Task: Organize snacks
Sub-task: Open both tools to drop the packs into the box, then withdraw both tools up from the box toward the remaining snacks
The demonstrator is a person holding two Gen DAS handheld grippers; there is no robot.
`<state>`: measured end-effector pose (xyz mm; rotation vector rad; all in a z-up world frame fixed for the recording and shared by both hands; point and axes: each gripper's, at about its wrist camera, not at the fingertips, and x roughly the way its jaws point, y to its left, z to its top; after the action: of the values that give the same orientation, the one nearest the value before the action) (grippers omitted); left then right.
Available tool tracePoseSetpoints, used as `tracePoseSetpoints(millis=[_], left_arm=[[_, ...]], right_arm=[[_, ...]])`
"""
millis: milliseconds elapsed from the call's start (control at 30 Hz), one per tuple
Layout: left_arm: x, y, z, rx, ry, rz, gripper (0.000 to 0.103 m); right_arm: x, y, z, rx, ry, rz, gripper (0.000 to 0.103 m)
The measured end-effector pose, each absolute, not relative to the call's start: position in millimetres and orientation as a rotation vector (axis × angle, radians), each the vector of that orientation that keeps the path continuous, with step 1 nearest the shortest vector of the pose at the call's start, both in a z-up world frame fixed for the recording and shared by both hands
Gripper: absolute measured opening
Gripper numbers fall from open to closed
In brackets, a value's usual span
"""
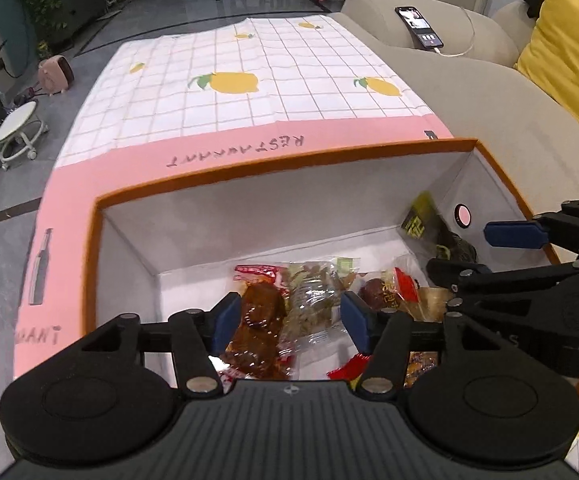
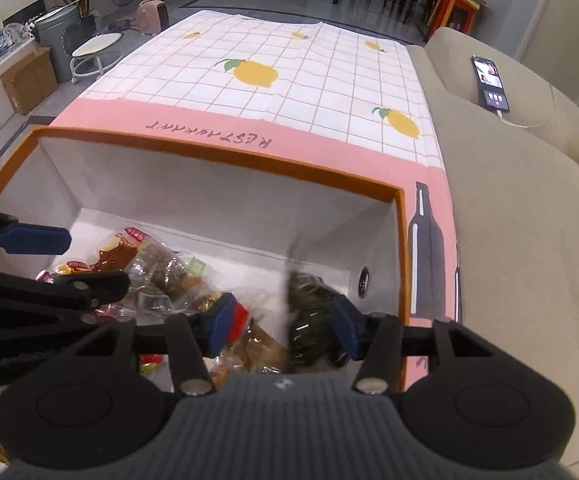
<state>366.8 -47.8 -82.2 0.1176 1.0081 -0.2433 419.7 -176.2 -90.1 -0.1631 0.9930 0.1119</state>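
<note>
Snack packets in the white cardboard box with orange rim (image 1: 273, 168), both grippers above it.
Dark green foil snack pack (image 2: 309, 312) blurred, by the box's right wall between the spread jaws of right gripper (image 2: 283, 326); can't tell if touching. Left gripper (image 1: 289, 322) wide open, empty, over red-brown clear-wrap snack (image 1: 257, 320). Right is nearer.

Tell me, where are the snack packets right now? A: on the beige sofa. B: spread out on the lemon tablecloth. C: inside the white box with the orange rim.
C: the shiny snack packets lie on the floor of the white cardboard box with the orange rim, while the lemon-print checked tablecloth behind it has no packets on it.
</note>
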Motion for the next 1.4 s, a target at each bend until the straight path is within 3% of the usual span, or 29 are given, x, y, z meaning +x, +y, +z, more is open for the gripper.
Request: tracePoseSetpoints(millis=[467, 1000, 1400], left_arm=[[322, -43, -37, 0.178, 0.940, -0.224, 0.068], [224, -33, 21, 0.166, 0.724, -0.185, 0.070], [144, -23, -8, 0.132, 0.710, -0.147, 0.072]], right_arm=[[373, -176, -41, -0.191, 0.924, 0.113, 0.066], [265, -181, 30, -0.124, 0.711, 0.125, 0.069], [166, -184, -5, -0.019, 0.652, 0.084, 0.071]])
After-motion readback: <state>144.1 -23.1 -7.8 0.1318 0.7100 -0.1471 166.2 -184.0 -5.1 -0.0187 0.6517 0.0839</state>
